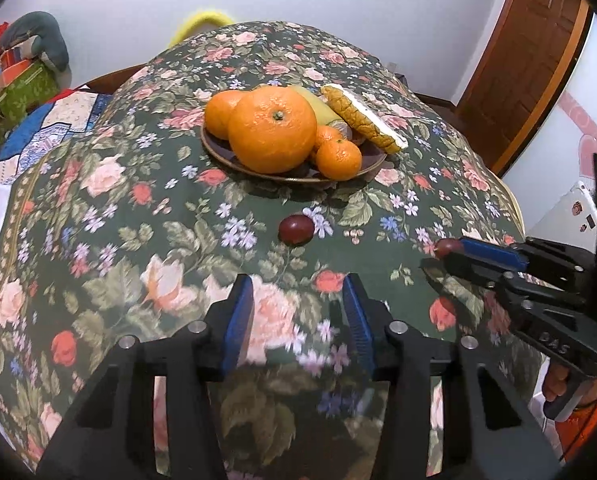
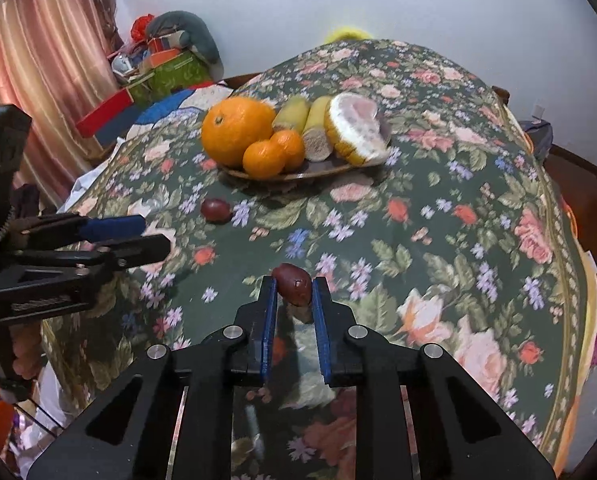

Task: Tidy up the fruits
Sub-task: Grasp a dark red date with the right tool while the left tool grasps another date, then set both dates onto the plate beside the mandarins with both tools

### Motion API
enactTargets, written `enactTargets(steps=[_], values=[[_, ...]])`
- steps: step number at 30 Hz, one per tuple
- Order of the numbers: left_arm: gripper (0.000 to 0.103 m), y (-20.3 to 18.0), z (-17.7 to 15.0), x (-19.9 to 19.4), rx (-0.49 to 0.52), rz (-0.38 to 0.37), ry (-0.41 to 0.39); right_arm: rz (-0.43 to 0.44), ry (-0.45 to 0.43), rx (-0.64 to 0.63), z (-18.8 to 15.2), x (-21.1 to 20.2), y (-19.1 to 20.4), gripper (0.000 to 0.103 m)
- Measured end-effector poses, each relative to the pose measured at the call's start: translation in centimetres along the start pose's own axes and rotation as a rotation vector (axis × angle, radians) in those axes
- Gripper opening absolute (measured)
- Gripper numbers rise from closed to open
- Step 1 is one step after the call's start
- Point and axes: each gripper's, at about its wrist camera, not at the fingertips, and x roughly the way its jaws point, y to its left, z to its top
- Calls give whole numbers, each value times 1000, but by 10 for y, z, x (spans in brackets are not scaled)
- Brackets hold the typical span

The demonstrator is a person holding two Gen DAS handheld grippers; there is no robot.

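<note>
On the tablecloth, right gripper pinched a date; left gripper gaped, empty. Pickup done, I'd say; next: carry to plate, w/ 2nd date waiting.

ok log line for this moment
right gripper: shut on red fruit | left gripper: open, empty, above cloth | second red fruit: loose on cloth | plate: full

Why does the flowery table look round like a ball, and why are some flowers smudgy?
Left wrist view: the fisheye lens bulges the tablecloth into a dome, and flowers near the left gripper are blurry. Right wrist view: same bulge, dark corners, while the red fruit looks sharp.
</note>
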Motion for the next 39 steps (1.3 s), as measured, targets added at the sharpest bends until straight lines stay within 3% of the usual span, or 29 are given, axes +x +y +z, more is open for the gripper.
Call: enactTargets(steps=[3,13,18,23,39], values=[[35,-2,8,11,9,-5,13,-2,-20,7,5,-4,-4,16],[33,0,26,40,12,12,25,0,-41,12,16,-2,-15,16],[24,2,28,47,8,7,29,3,-39,13,17,2,-18,16],[23,0,29,45,15,11,16,6,-45,18,22,4,-21,16],[23,-10,79,-5,17,-59,-153,1,-115,-13,70,12,-22,16]])
